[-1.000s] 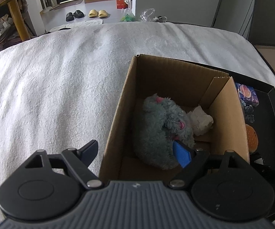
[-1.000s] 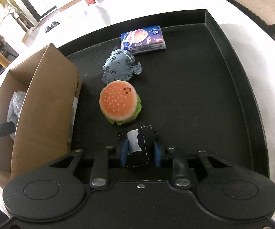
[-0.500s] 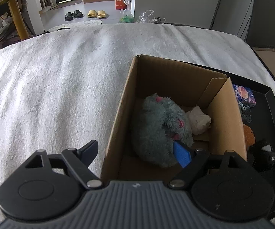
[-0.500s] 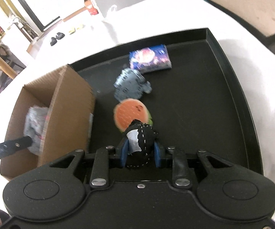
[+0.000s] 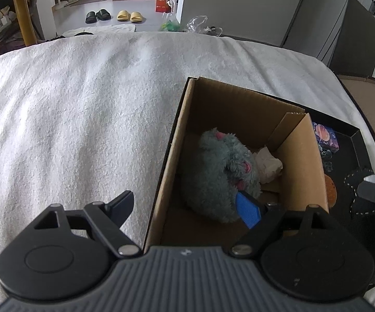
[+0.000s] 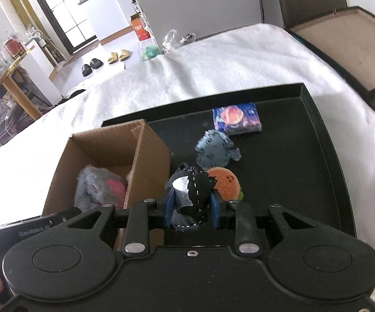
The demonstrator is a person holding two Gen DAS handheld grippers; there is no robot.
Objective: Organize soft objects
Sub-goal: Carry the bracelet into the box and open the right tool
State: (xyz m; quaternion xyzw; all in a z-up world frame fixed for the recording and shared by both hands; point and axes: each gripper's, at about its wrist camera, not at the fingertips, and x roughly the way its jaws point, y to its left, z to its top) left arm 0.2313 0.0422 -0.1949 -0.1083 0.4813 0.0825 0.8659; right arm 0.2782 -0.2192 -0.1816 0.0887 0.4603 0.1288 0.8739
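Spanning the whole ground, white towelling cover (image 5: 83,119), soft and wrinkled, with open room to the left and far side.

Lying on the cover at right, black tray (image 6: 325,171) with a raised rim all round; bare floor free toward its right and near parts.

Standing at the tray's left end, cardboard box (image 5: 301,166), top open, stiff thin walls, one inner flap folded inward at the far right corner. Enough free space inside at the near end for another small piece.

Resting inside the box, grey plush animal (image 5: 218,174), bulky and yielding, beside a crumpled pale wad (image 5: 268,163).

Straddling the box's near left wall, left gripper (image 5: 187,208), jaws spread wide and empty, one finger outside the box, the blue-padded one inside, close against the plush.

Lifted clear of the tray, right gripper (image 6: 192,208), jaws narrow and pinched on the black stitched felt toy (image 6: 192,195).

Black stitched felt toy: judged light, limp and compressible, no breakage risk; mid-body pinch as shown suits it, though loose edges droop and could snag the box's right wall on the way over.

Remaining on the tray, just right of the held toy: burger plush (image 6: 226,184), squashy, best taken across its sides; beyond it grey felt figure (image 6: 217,149), flat and floppy; farthest, printed tissue pack (image 6: 236,119), crushable.
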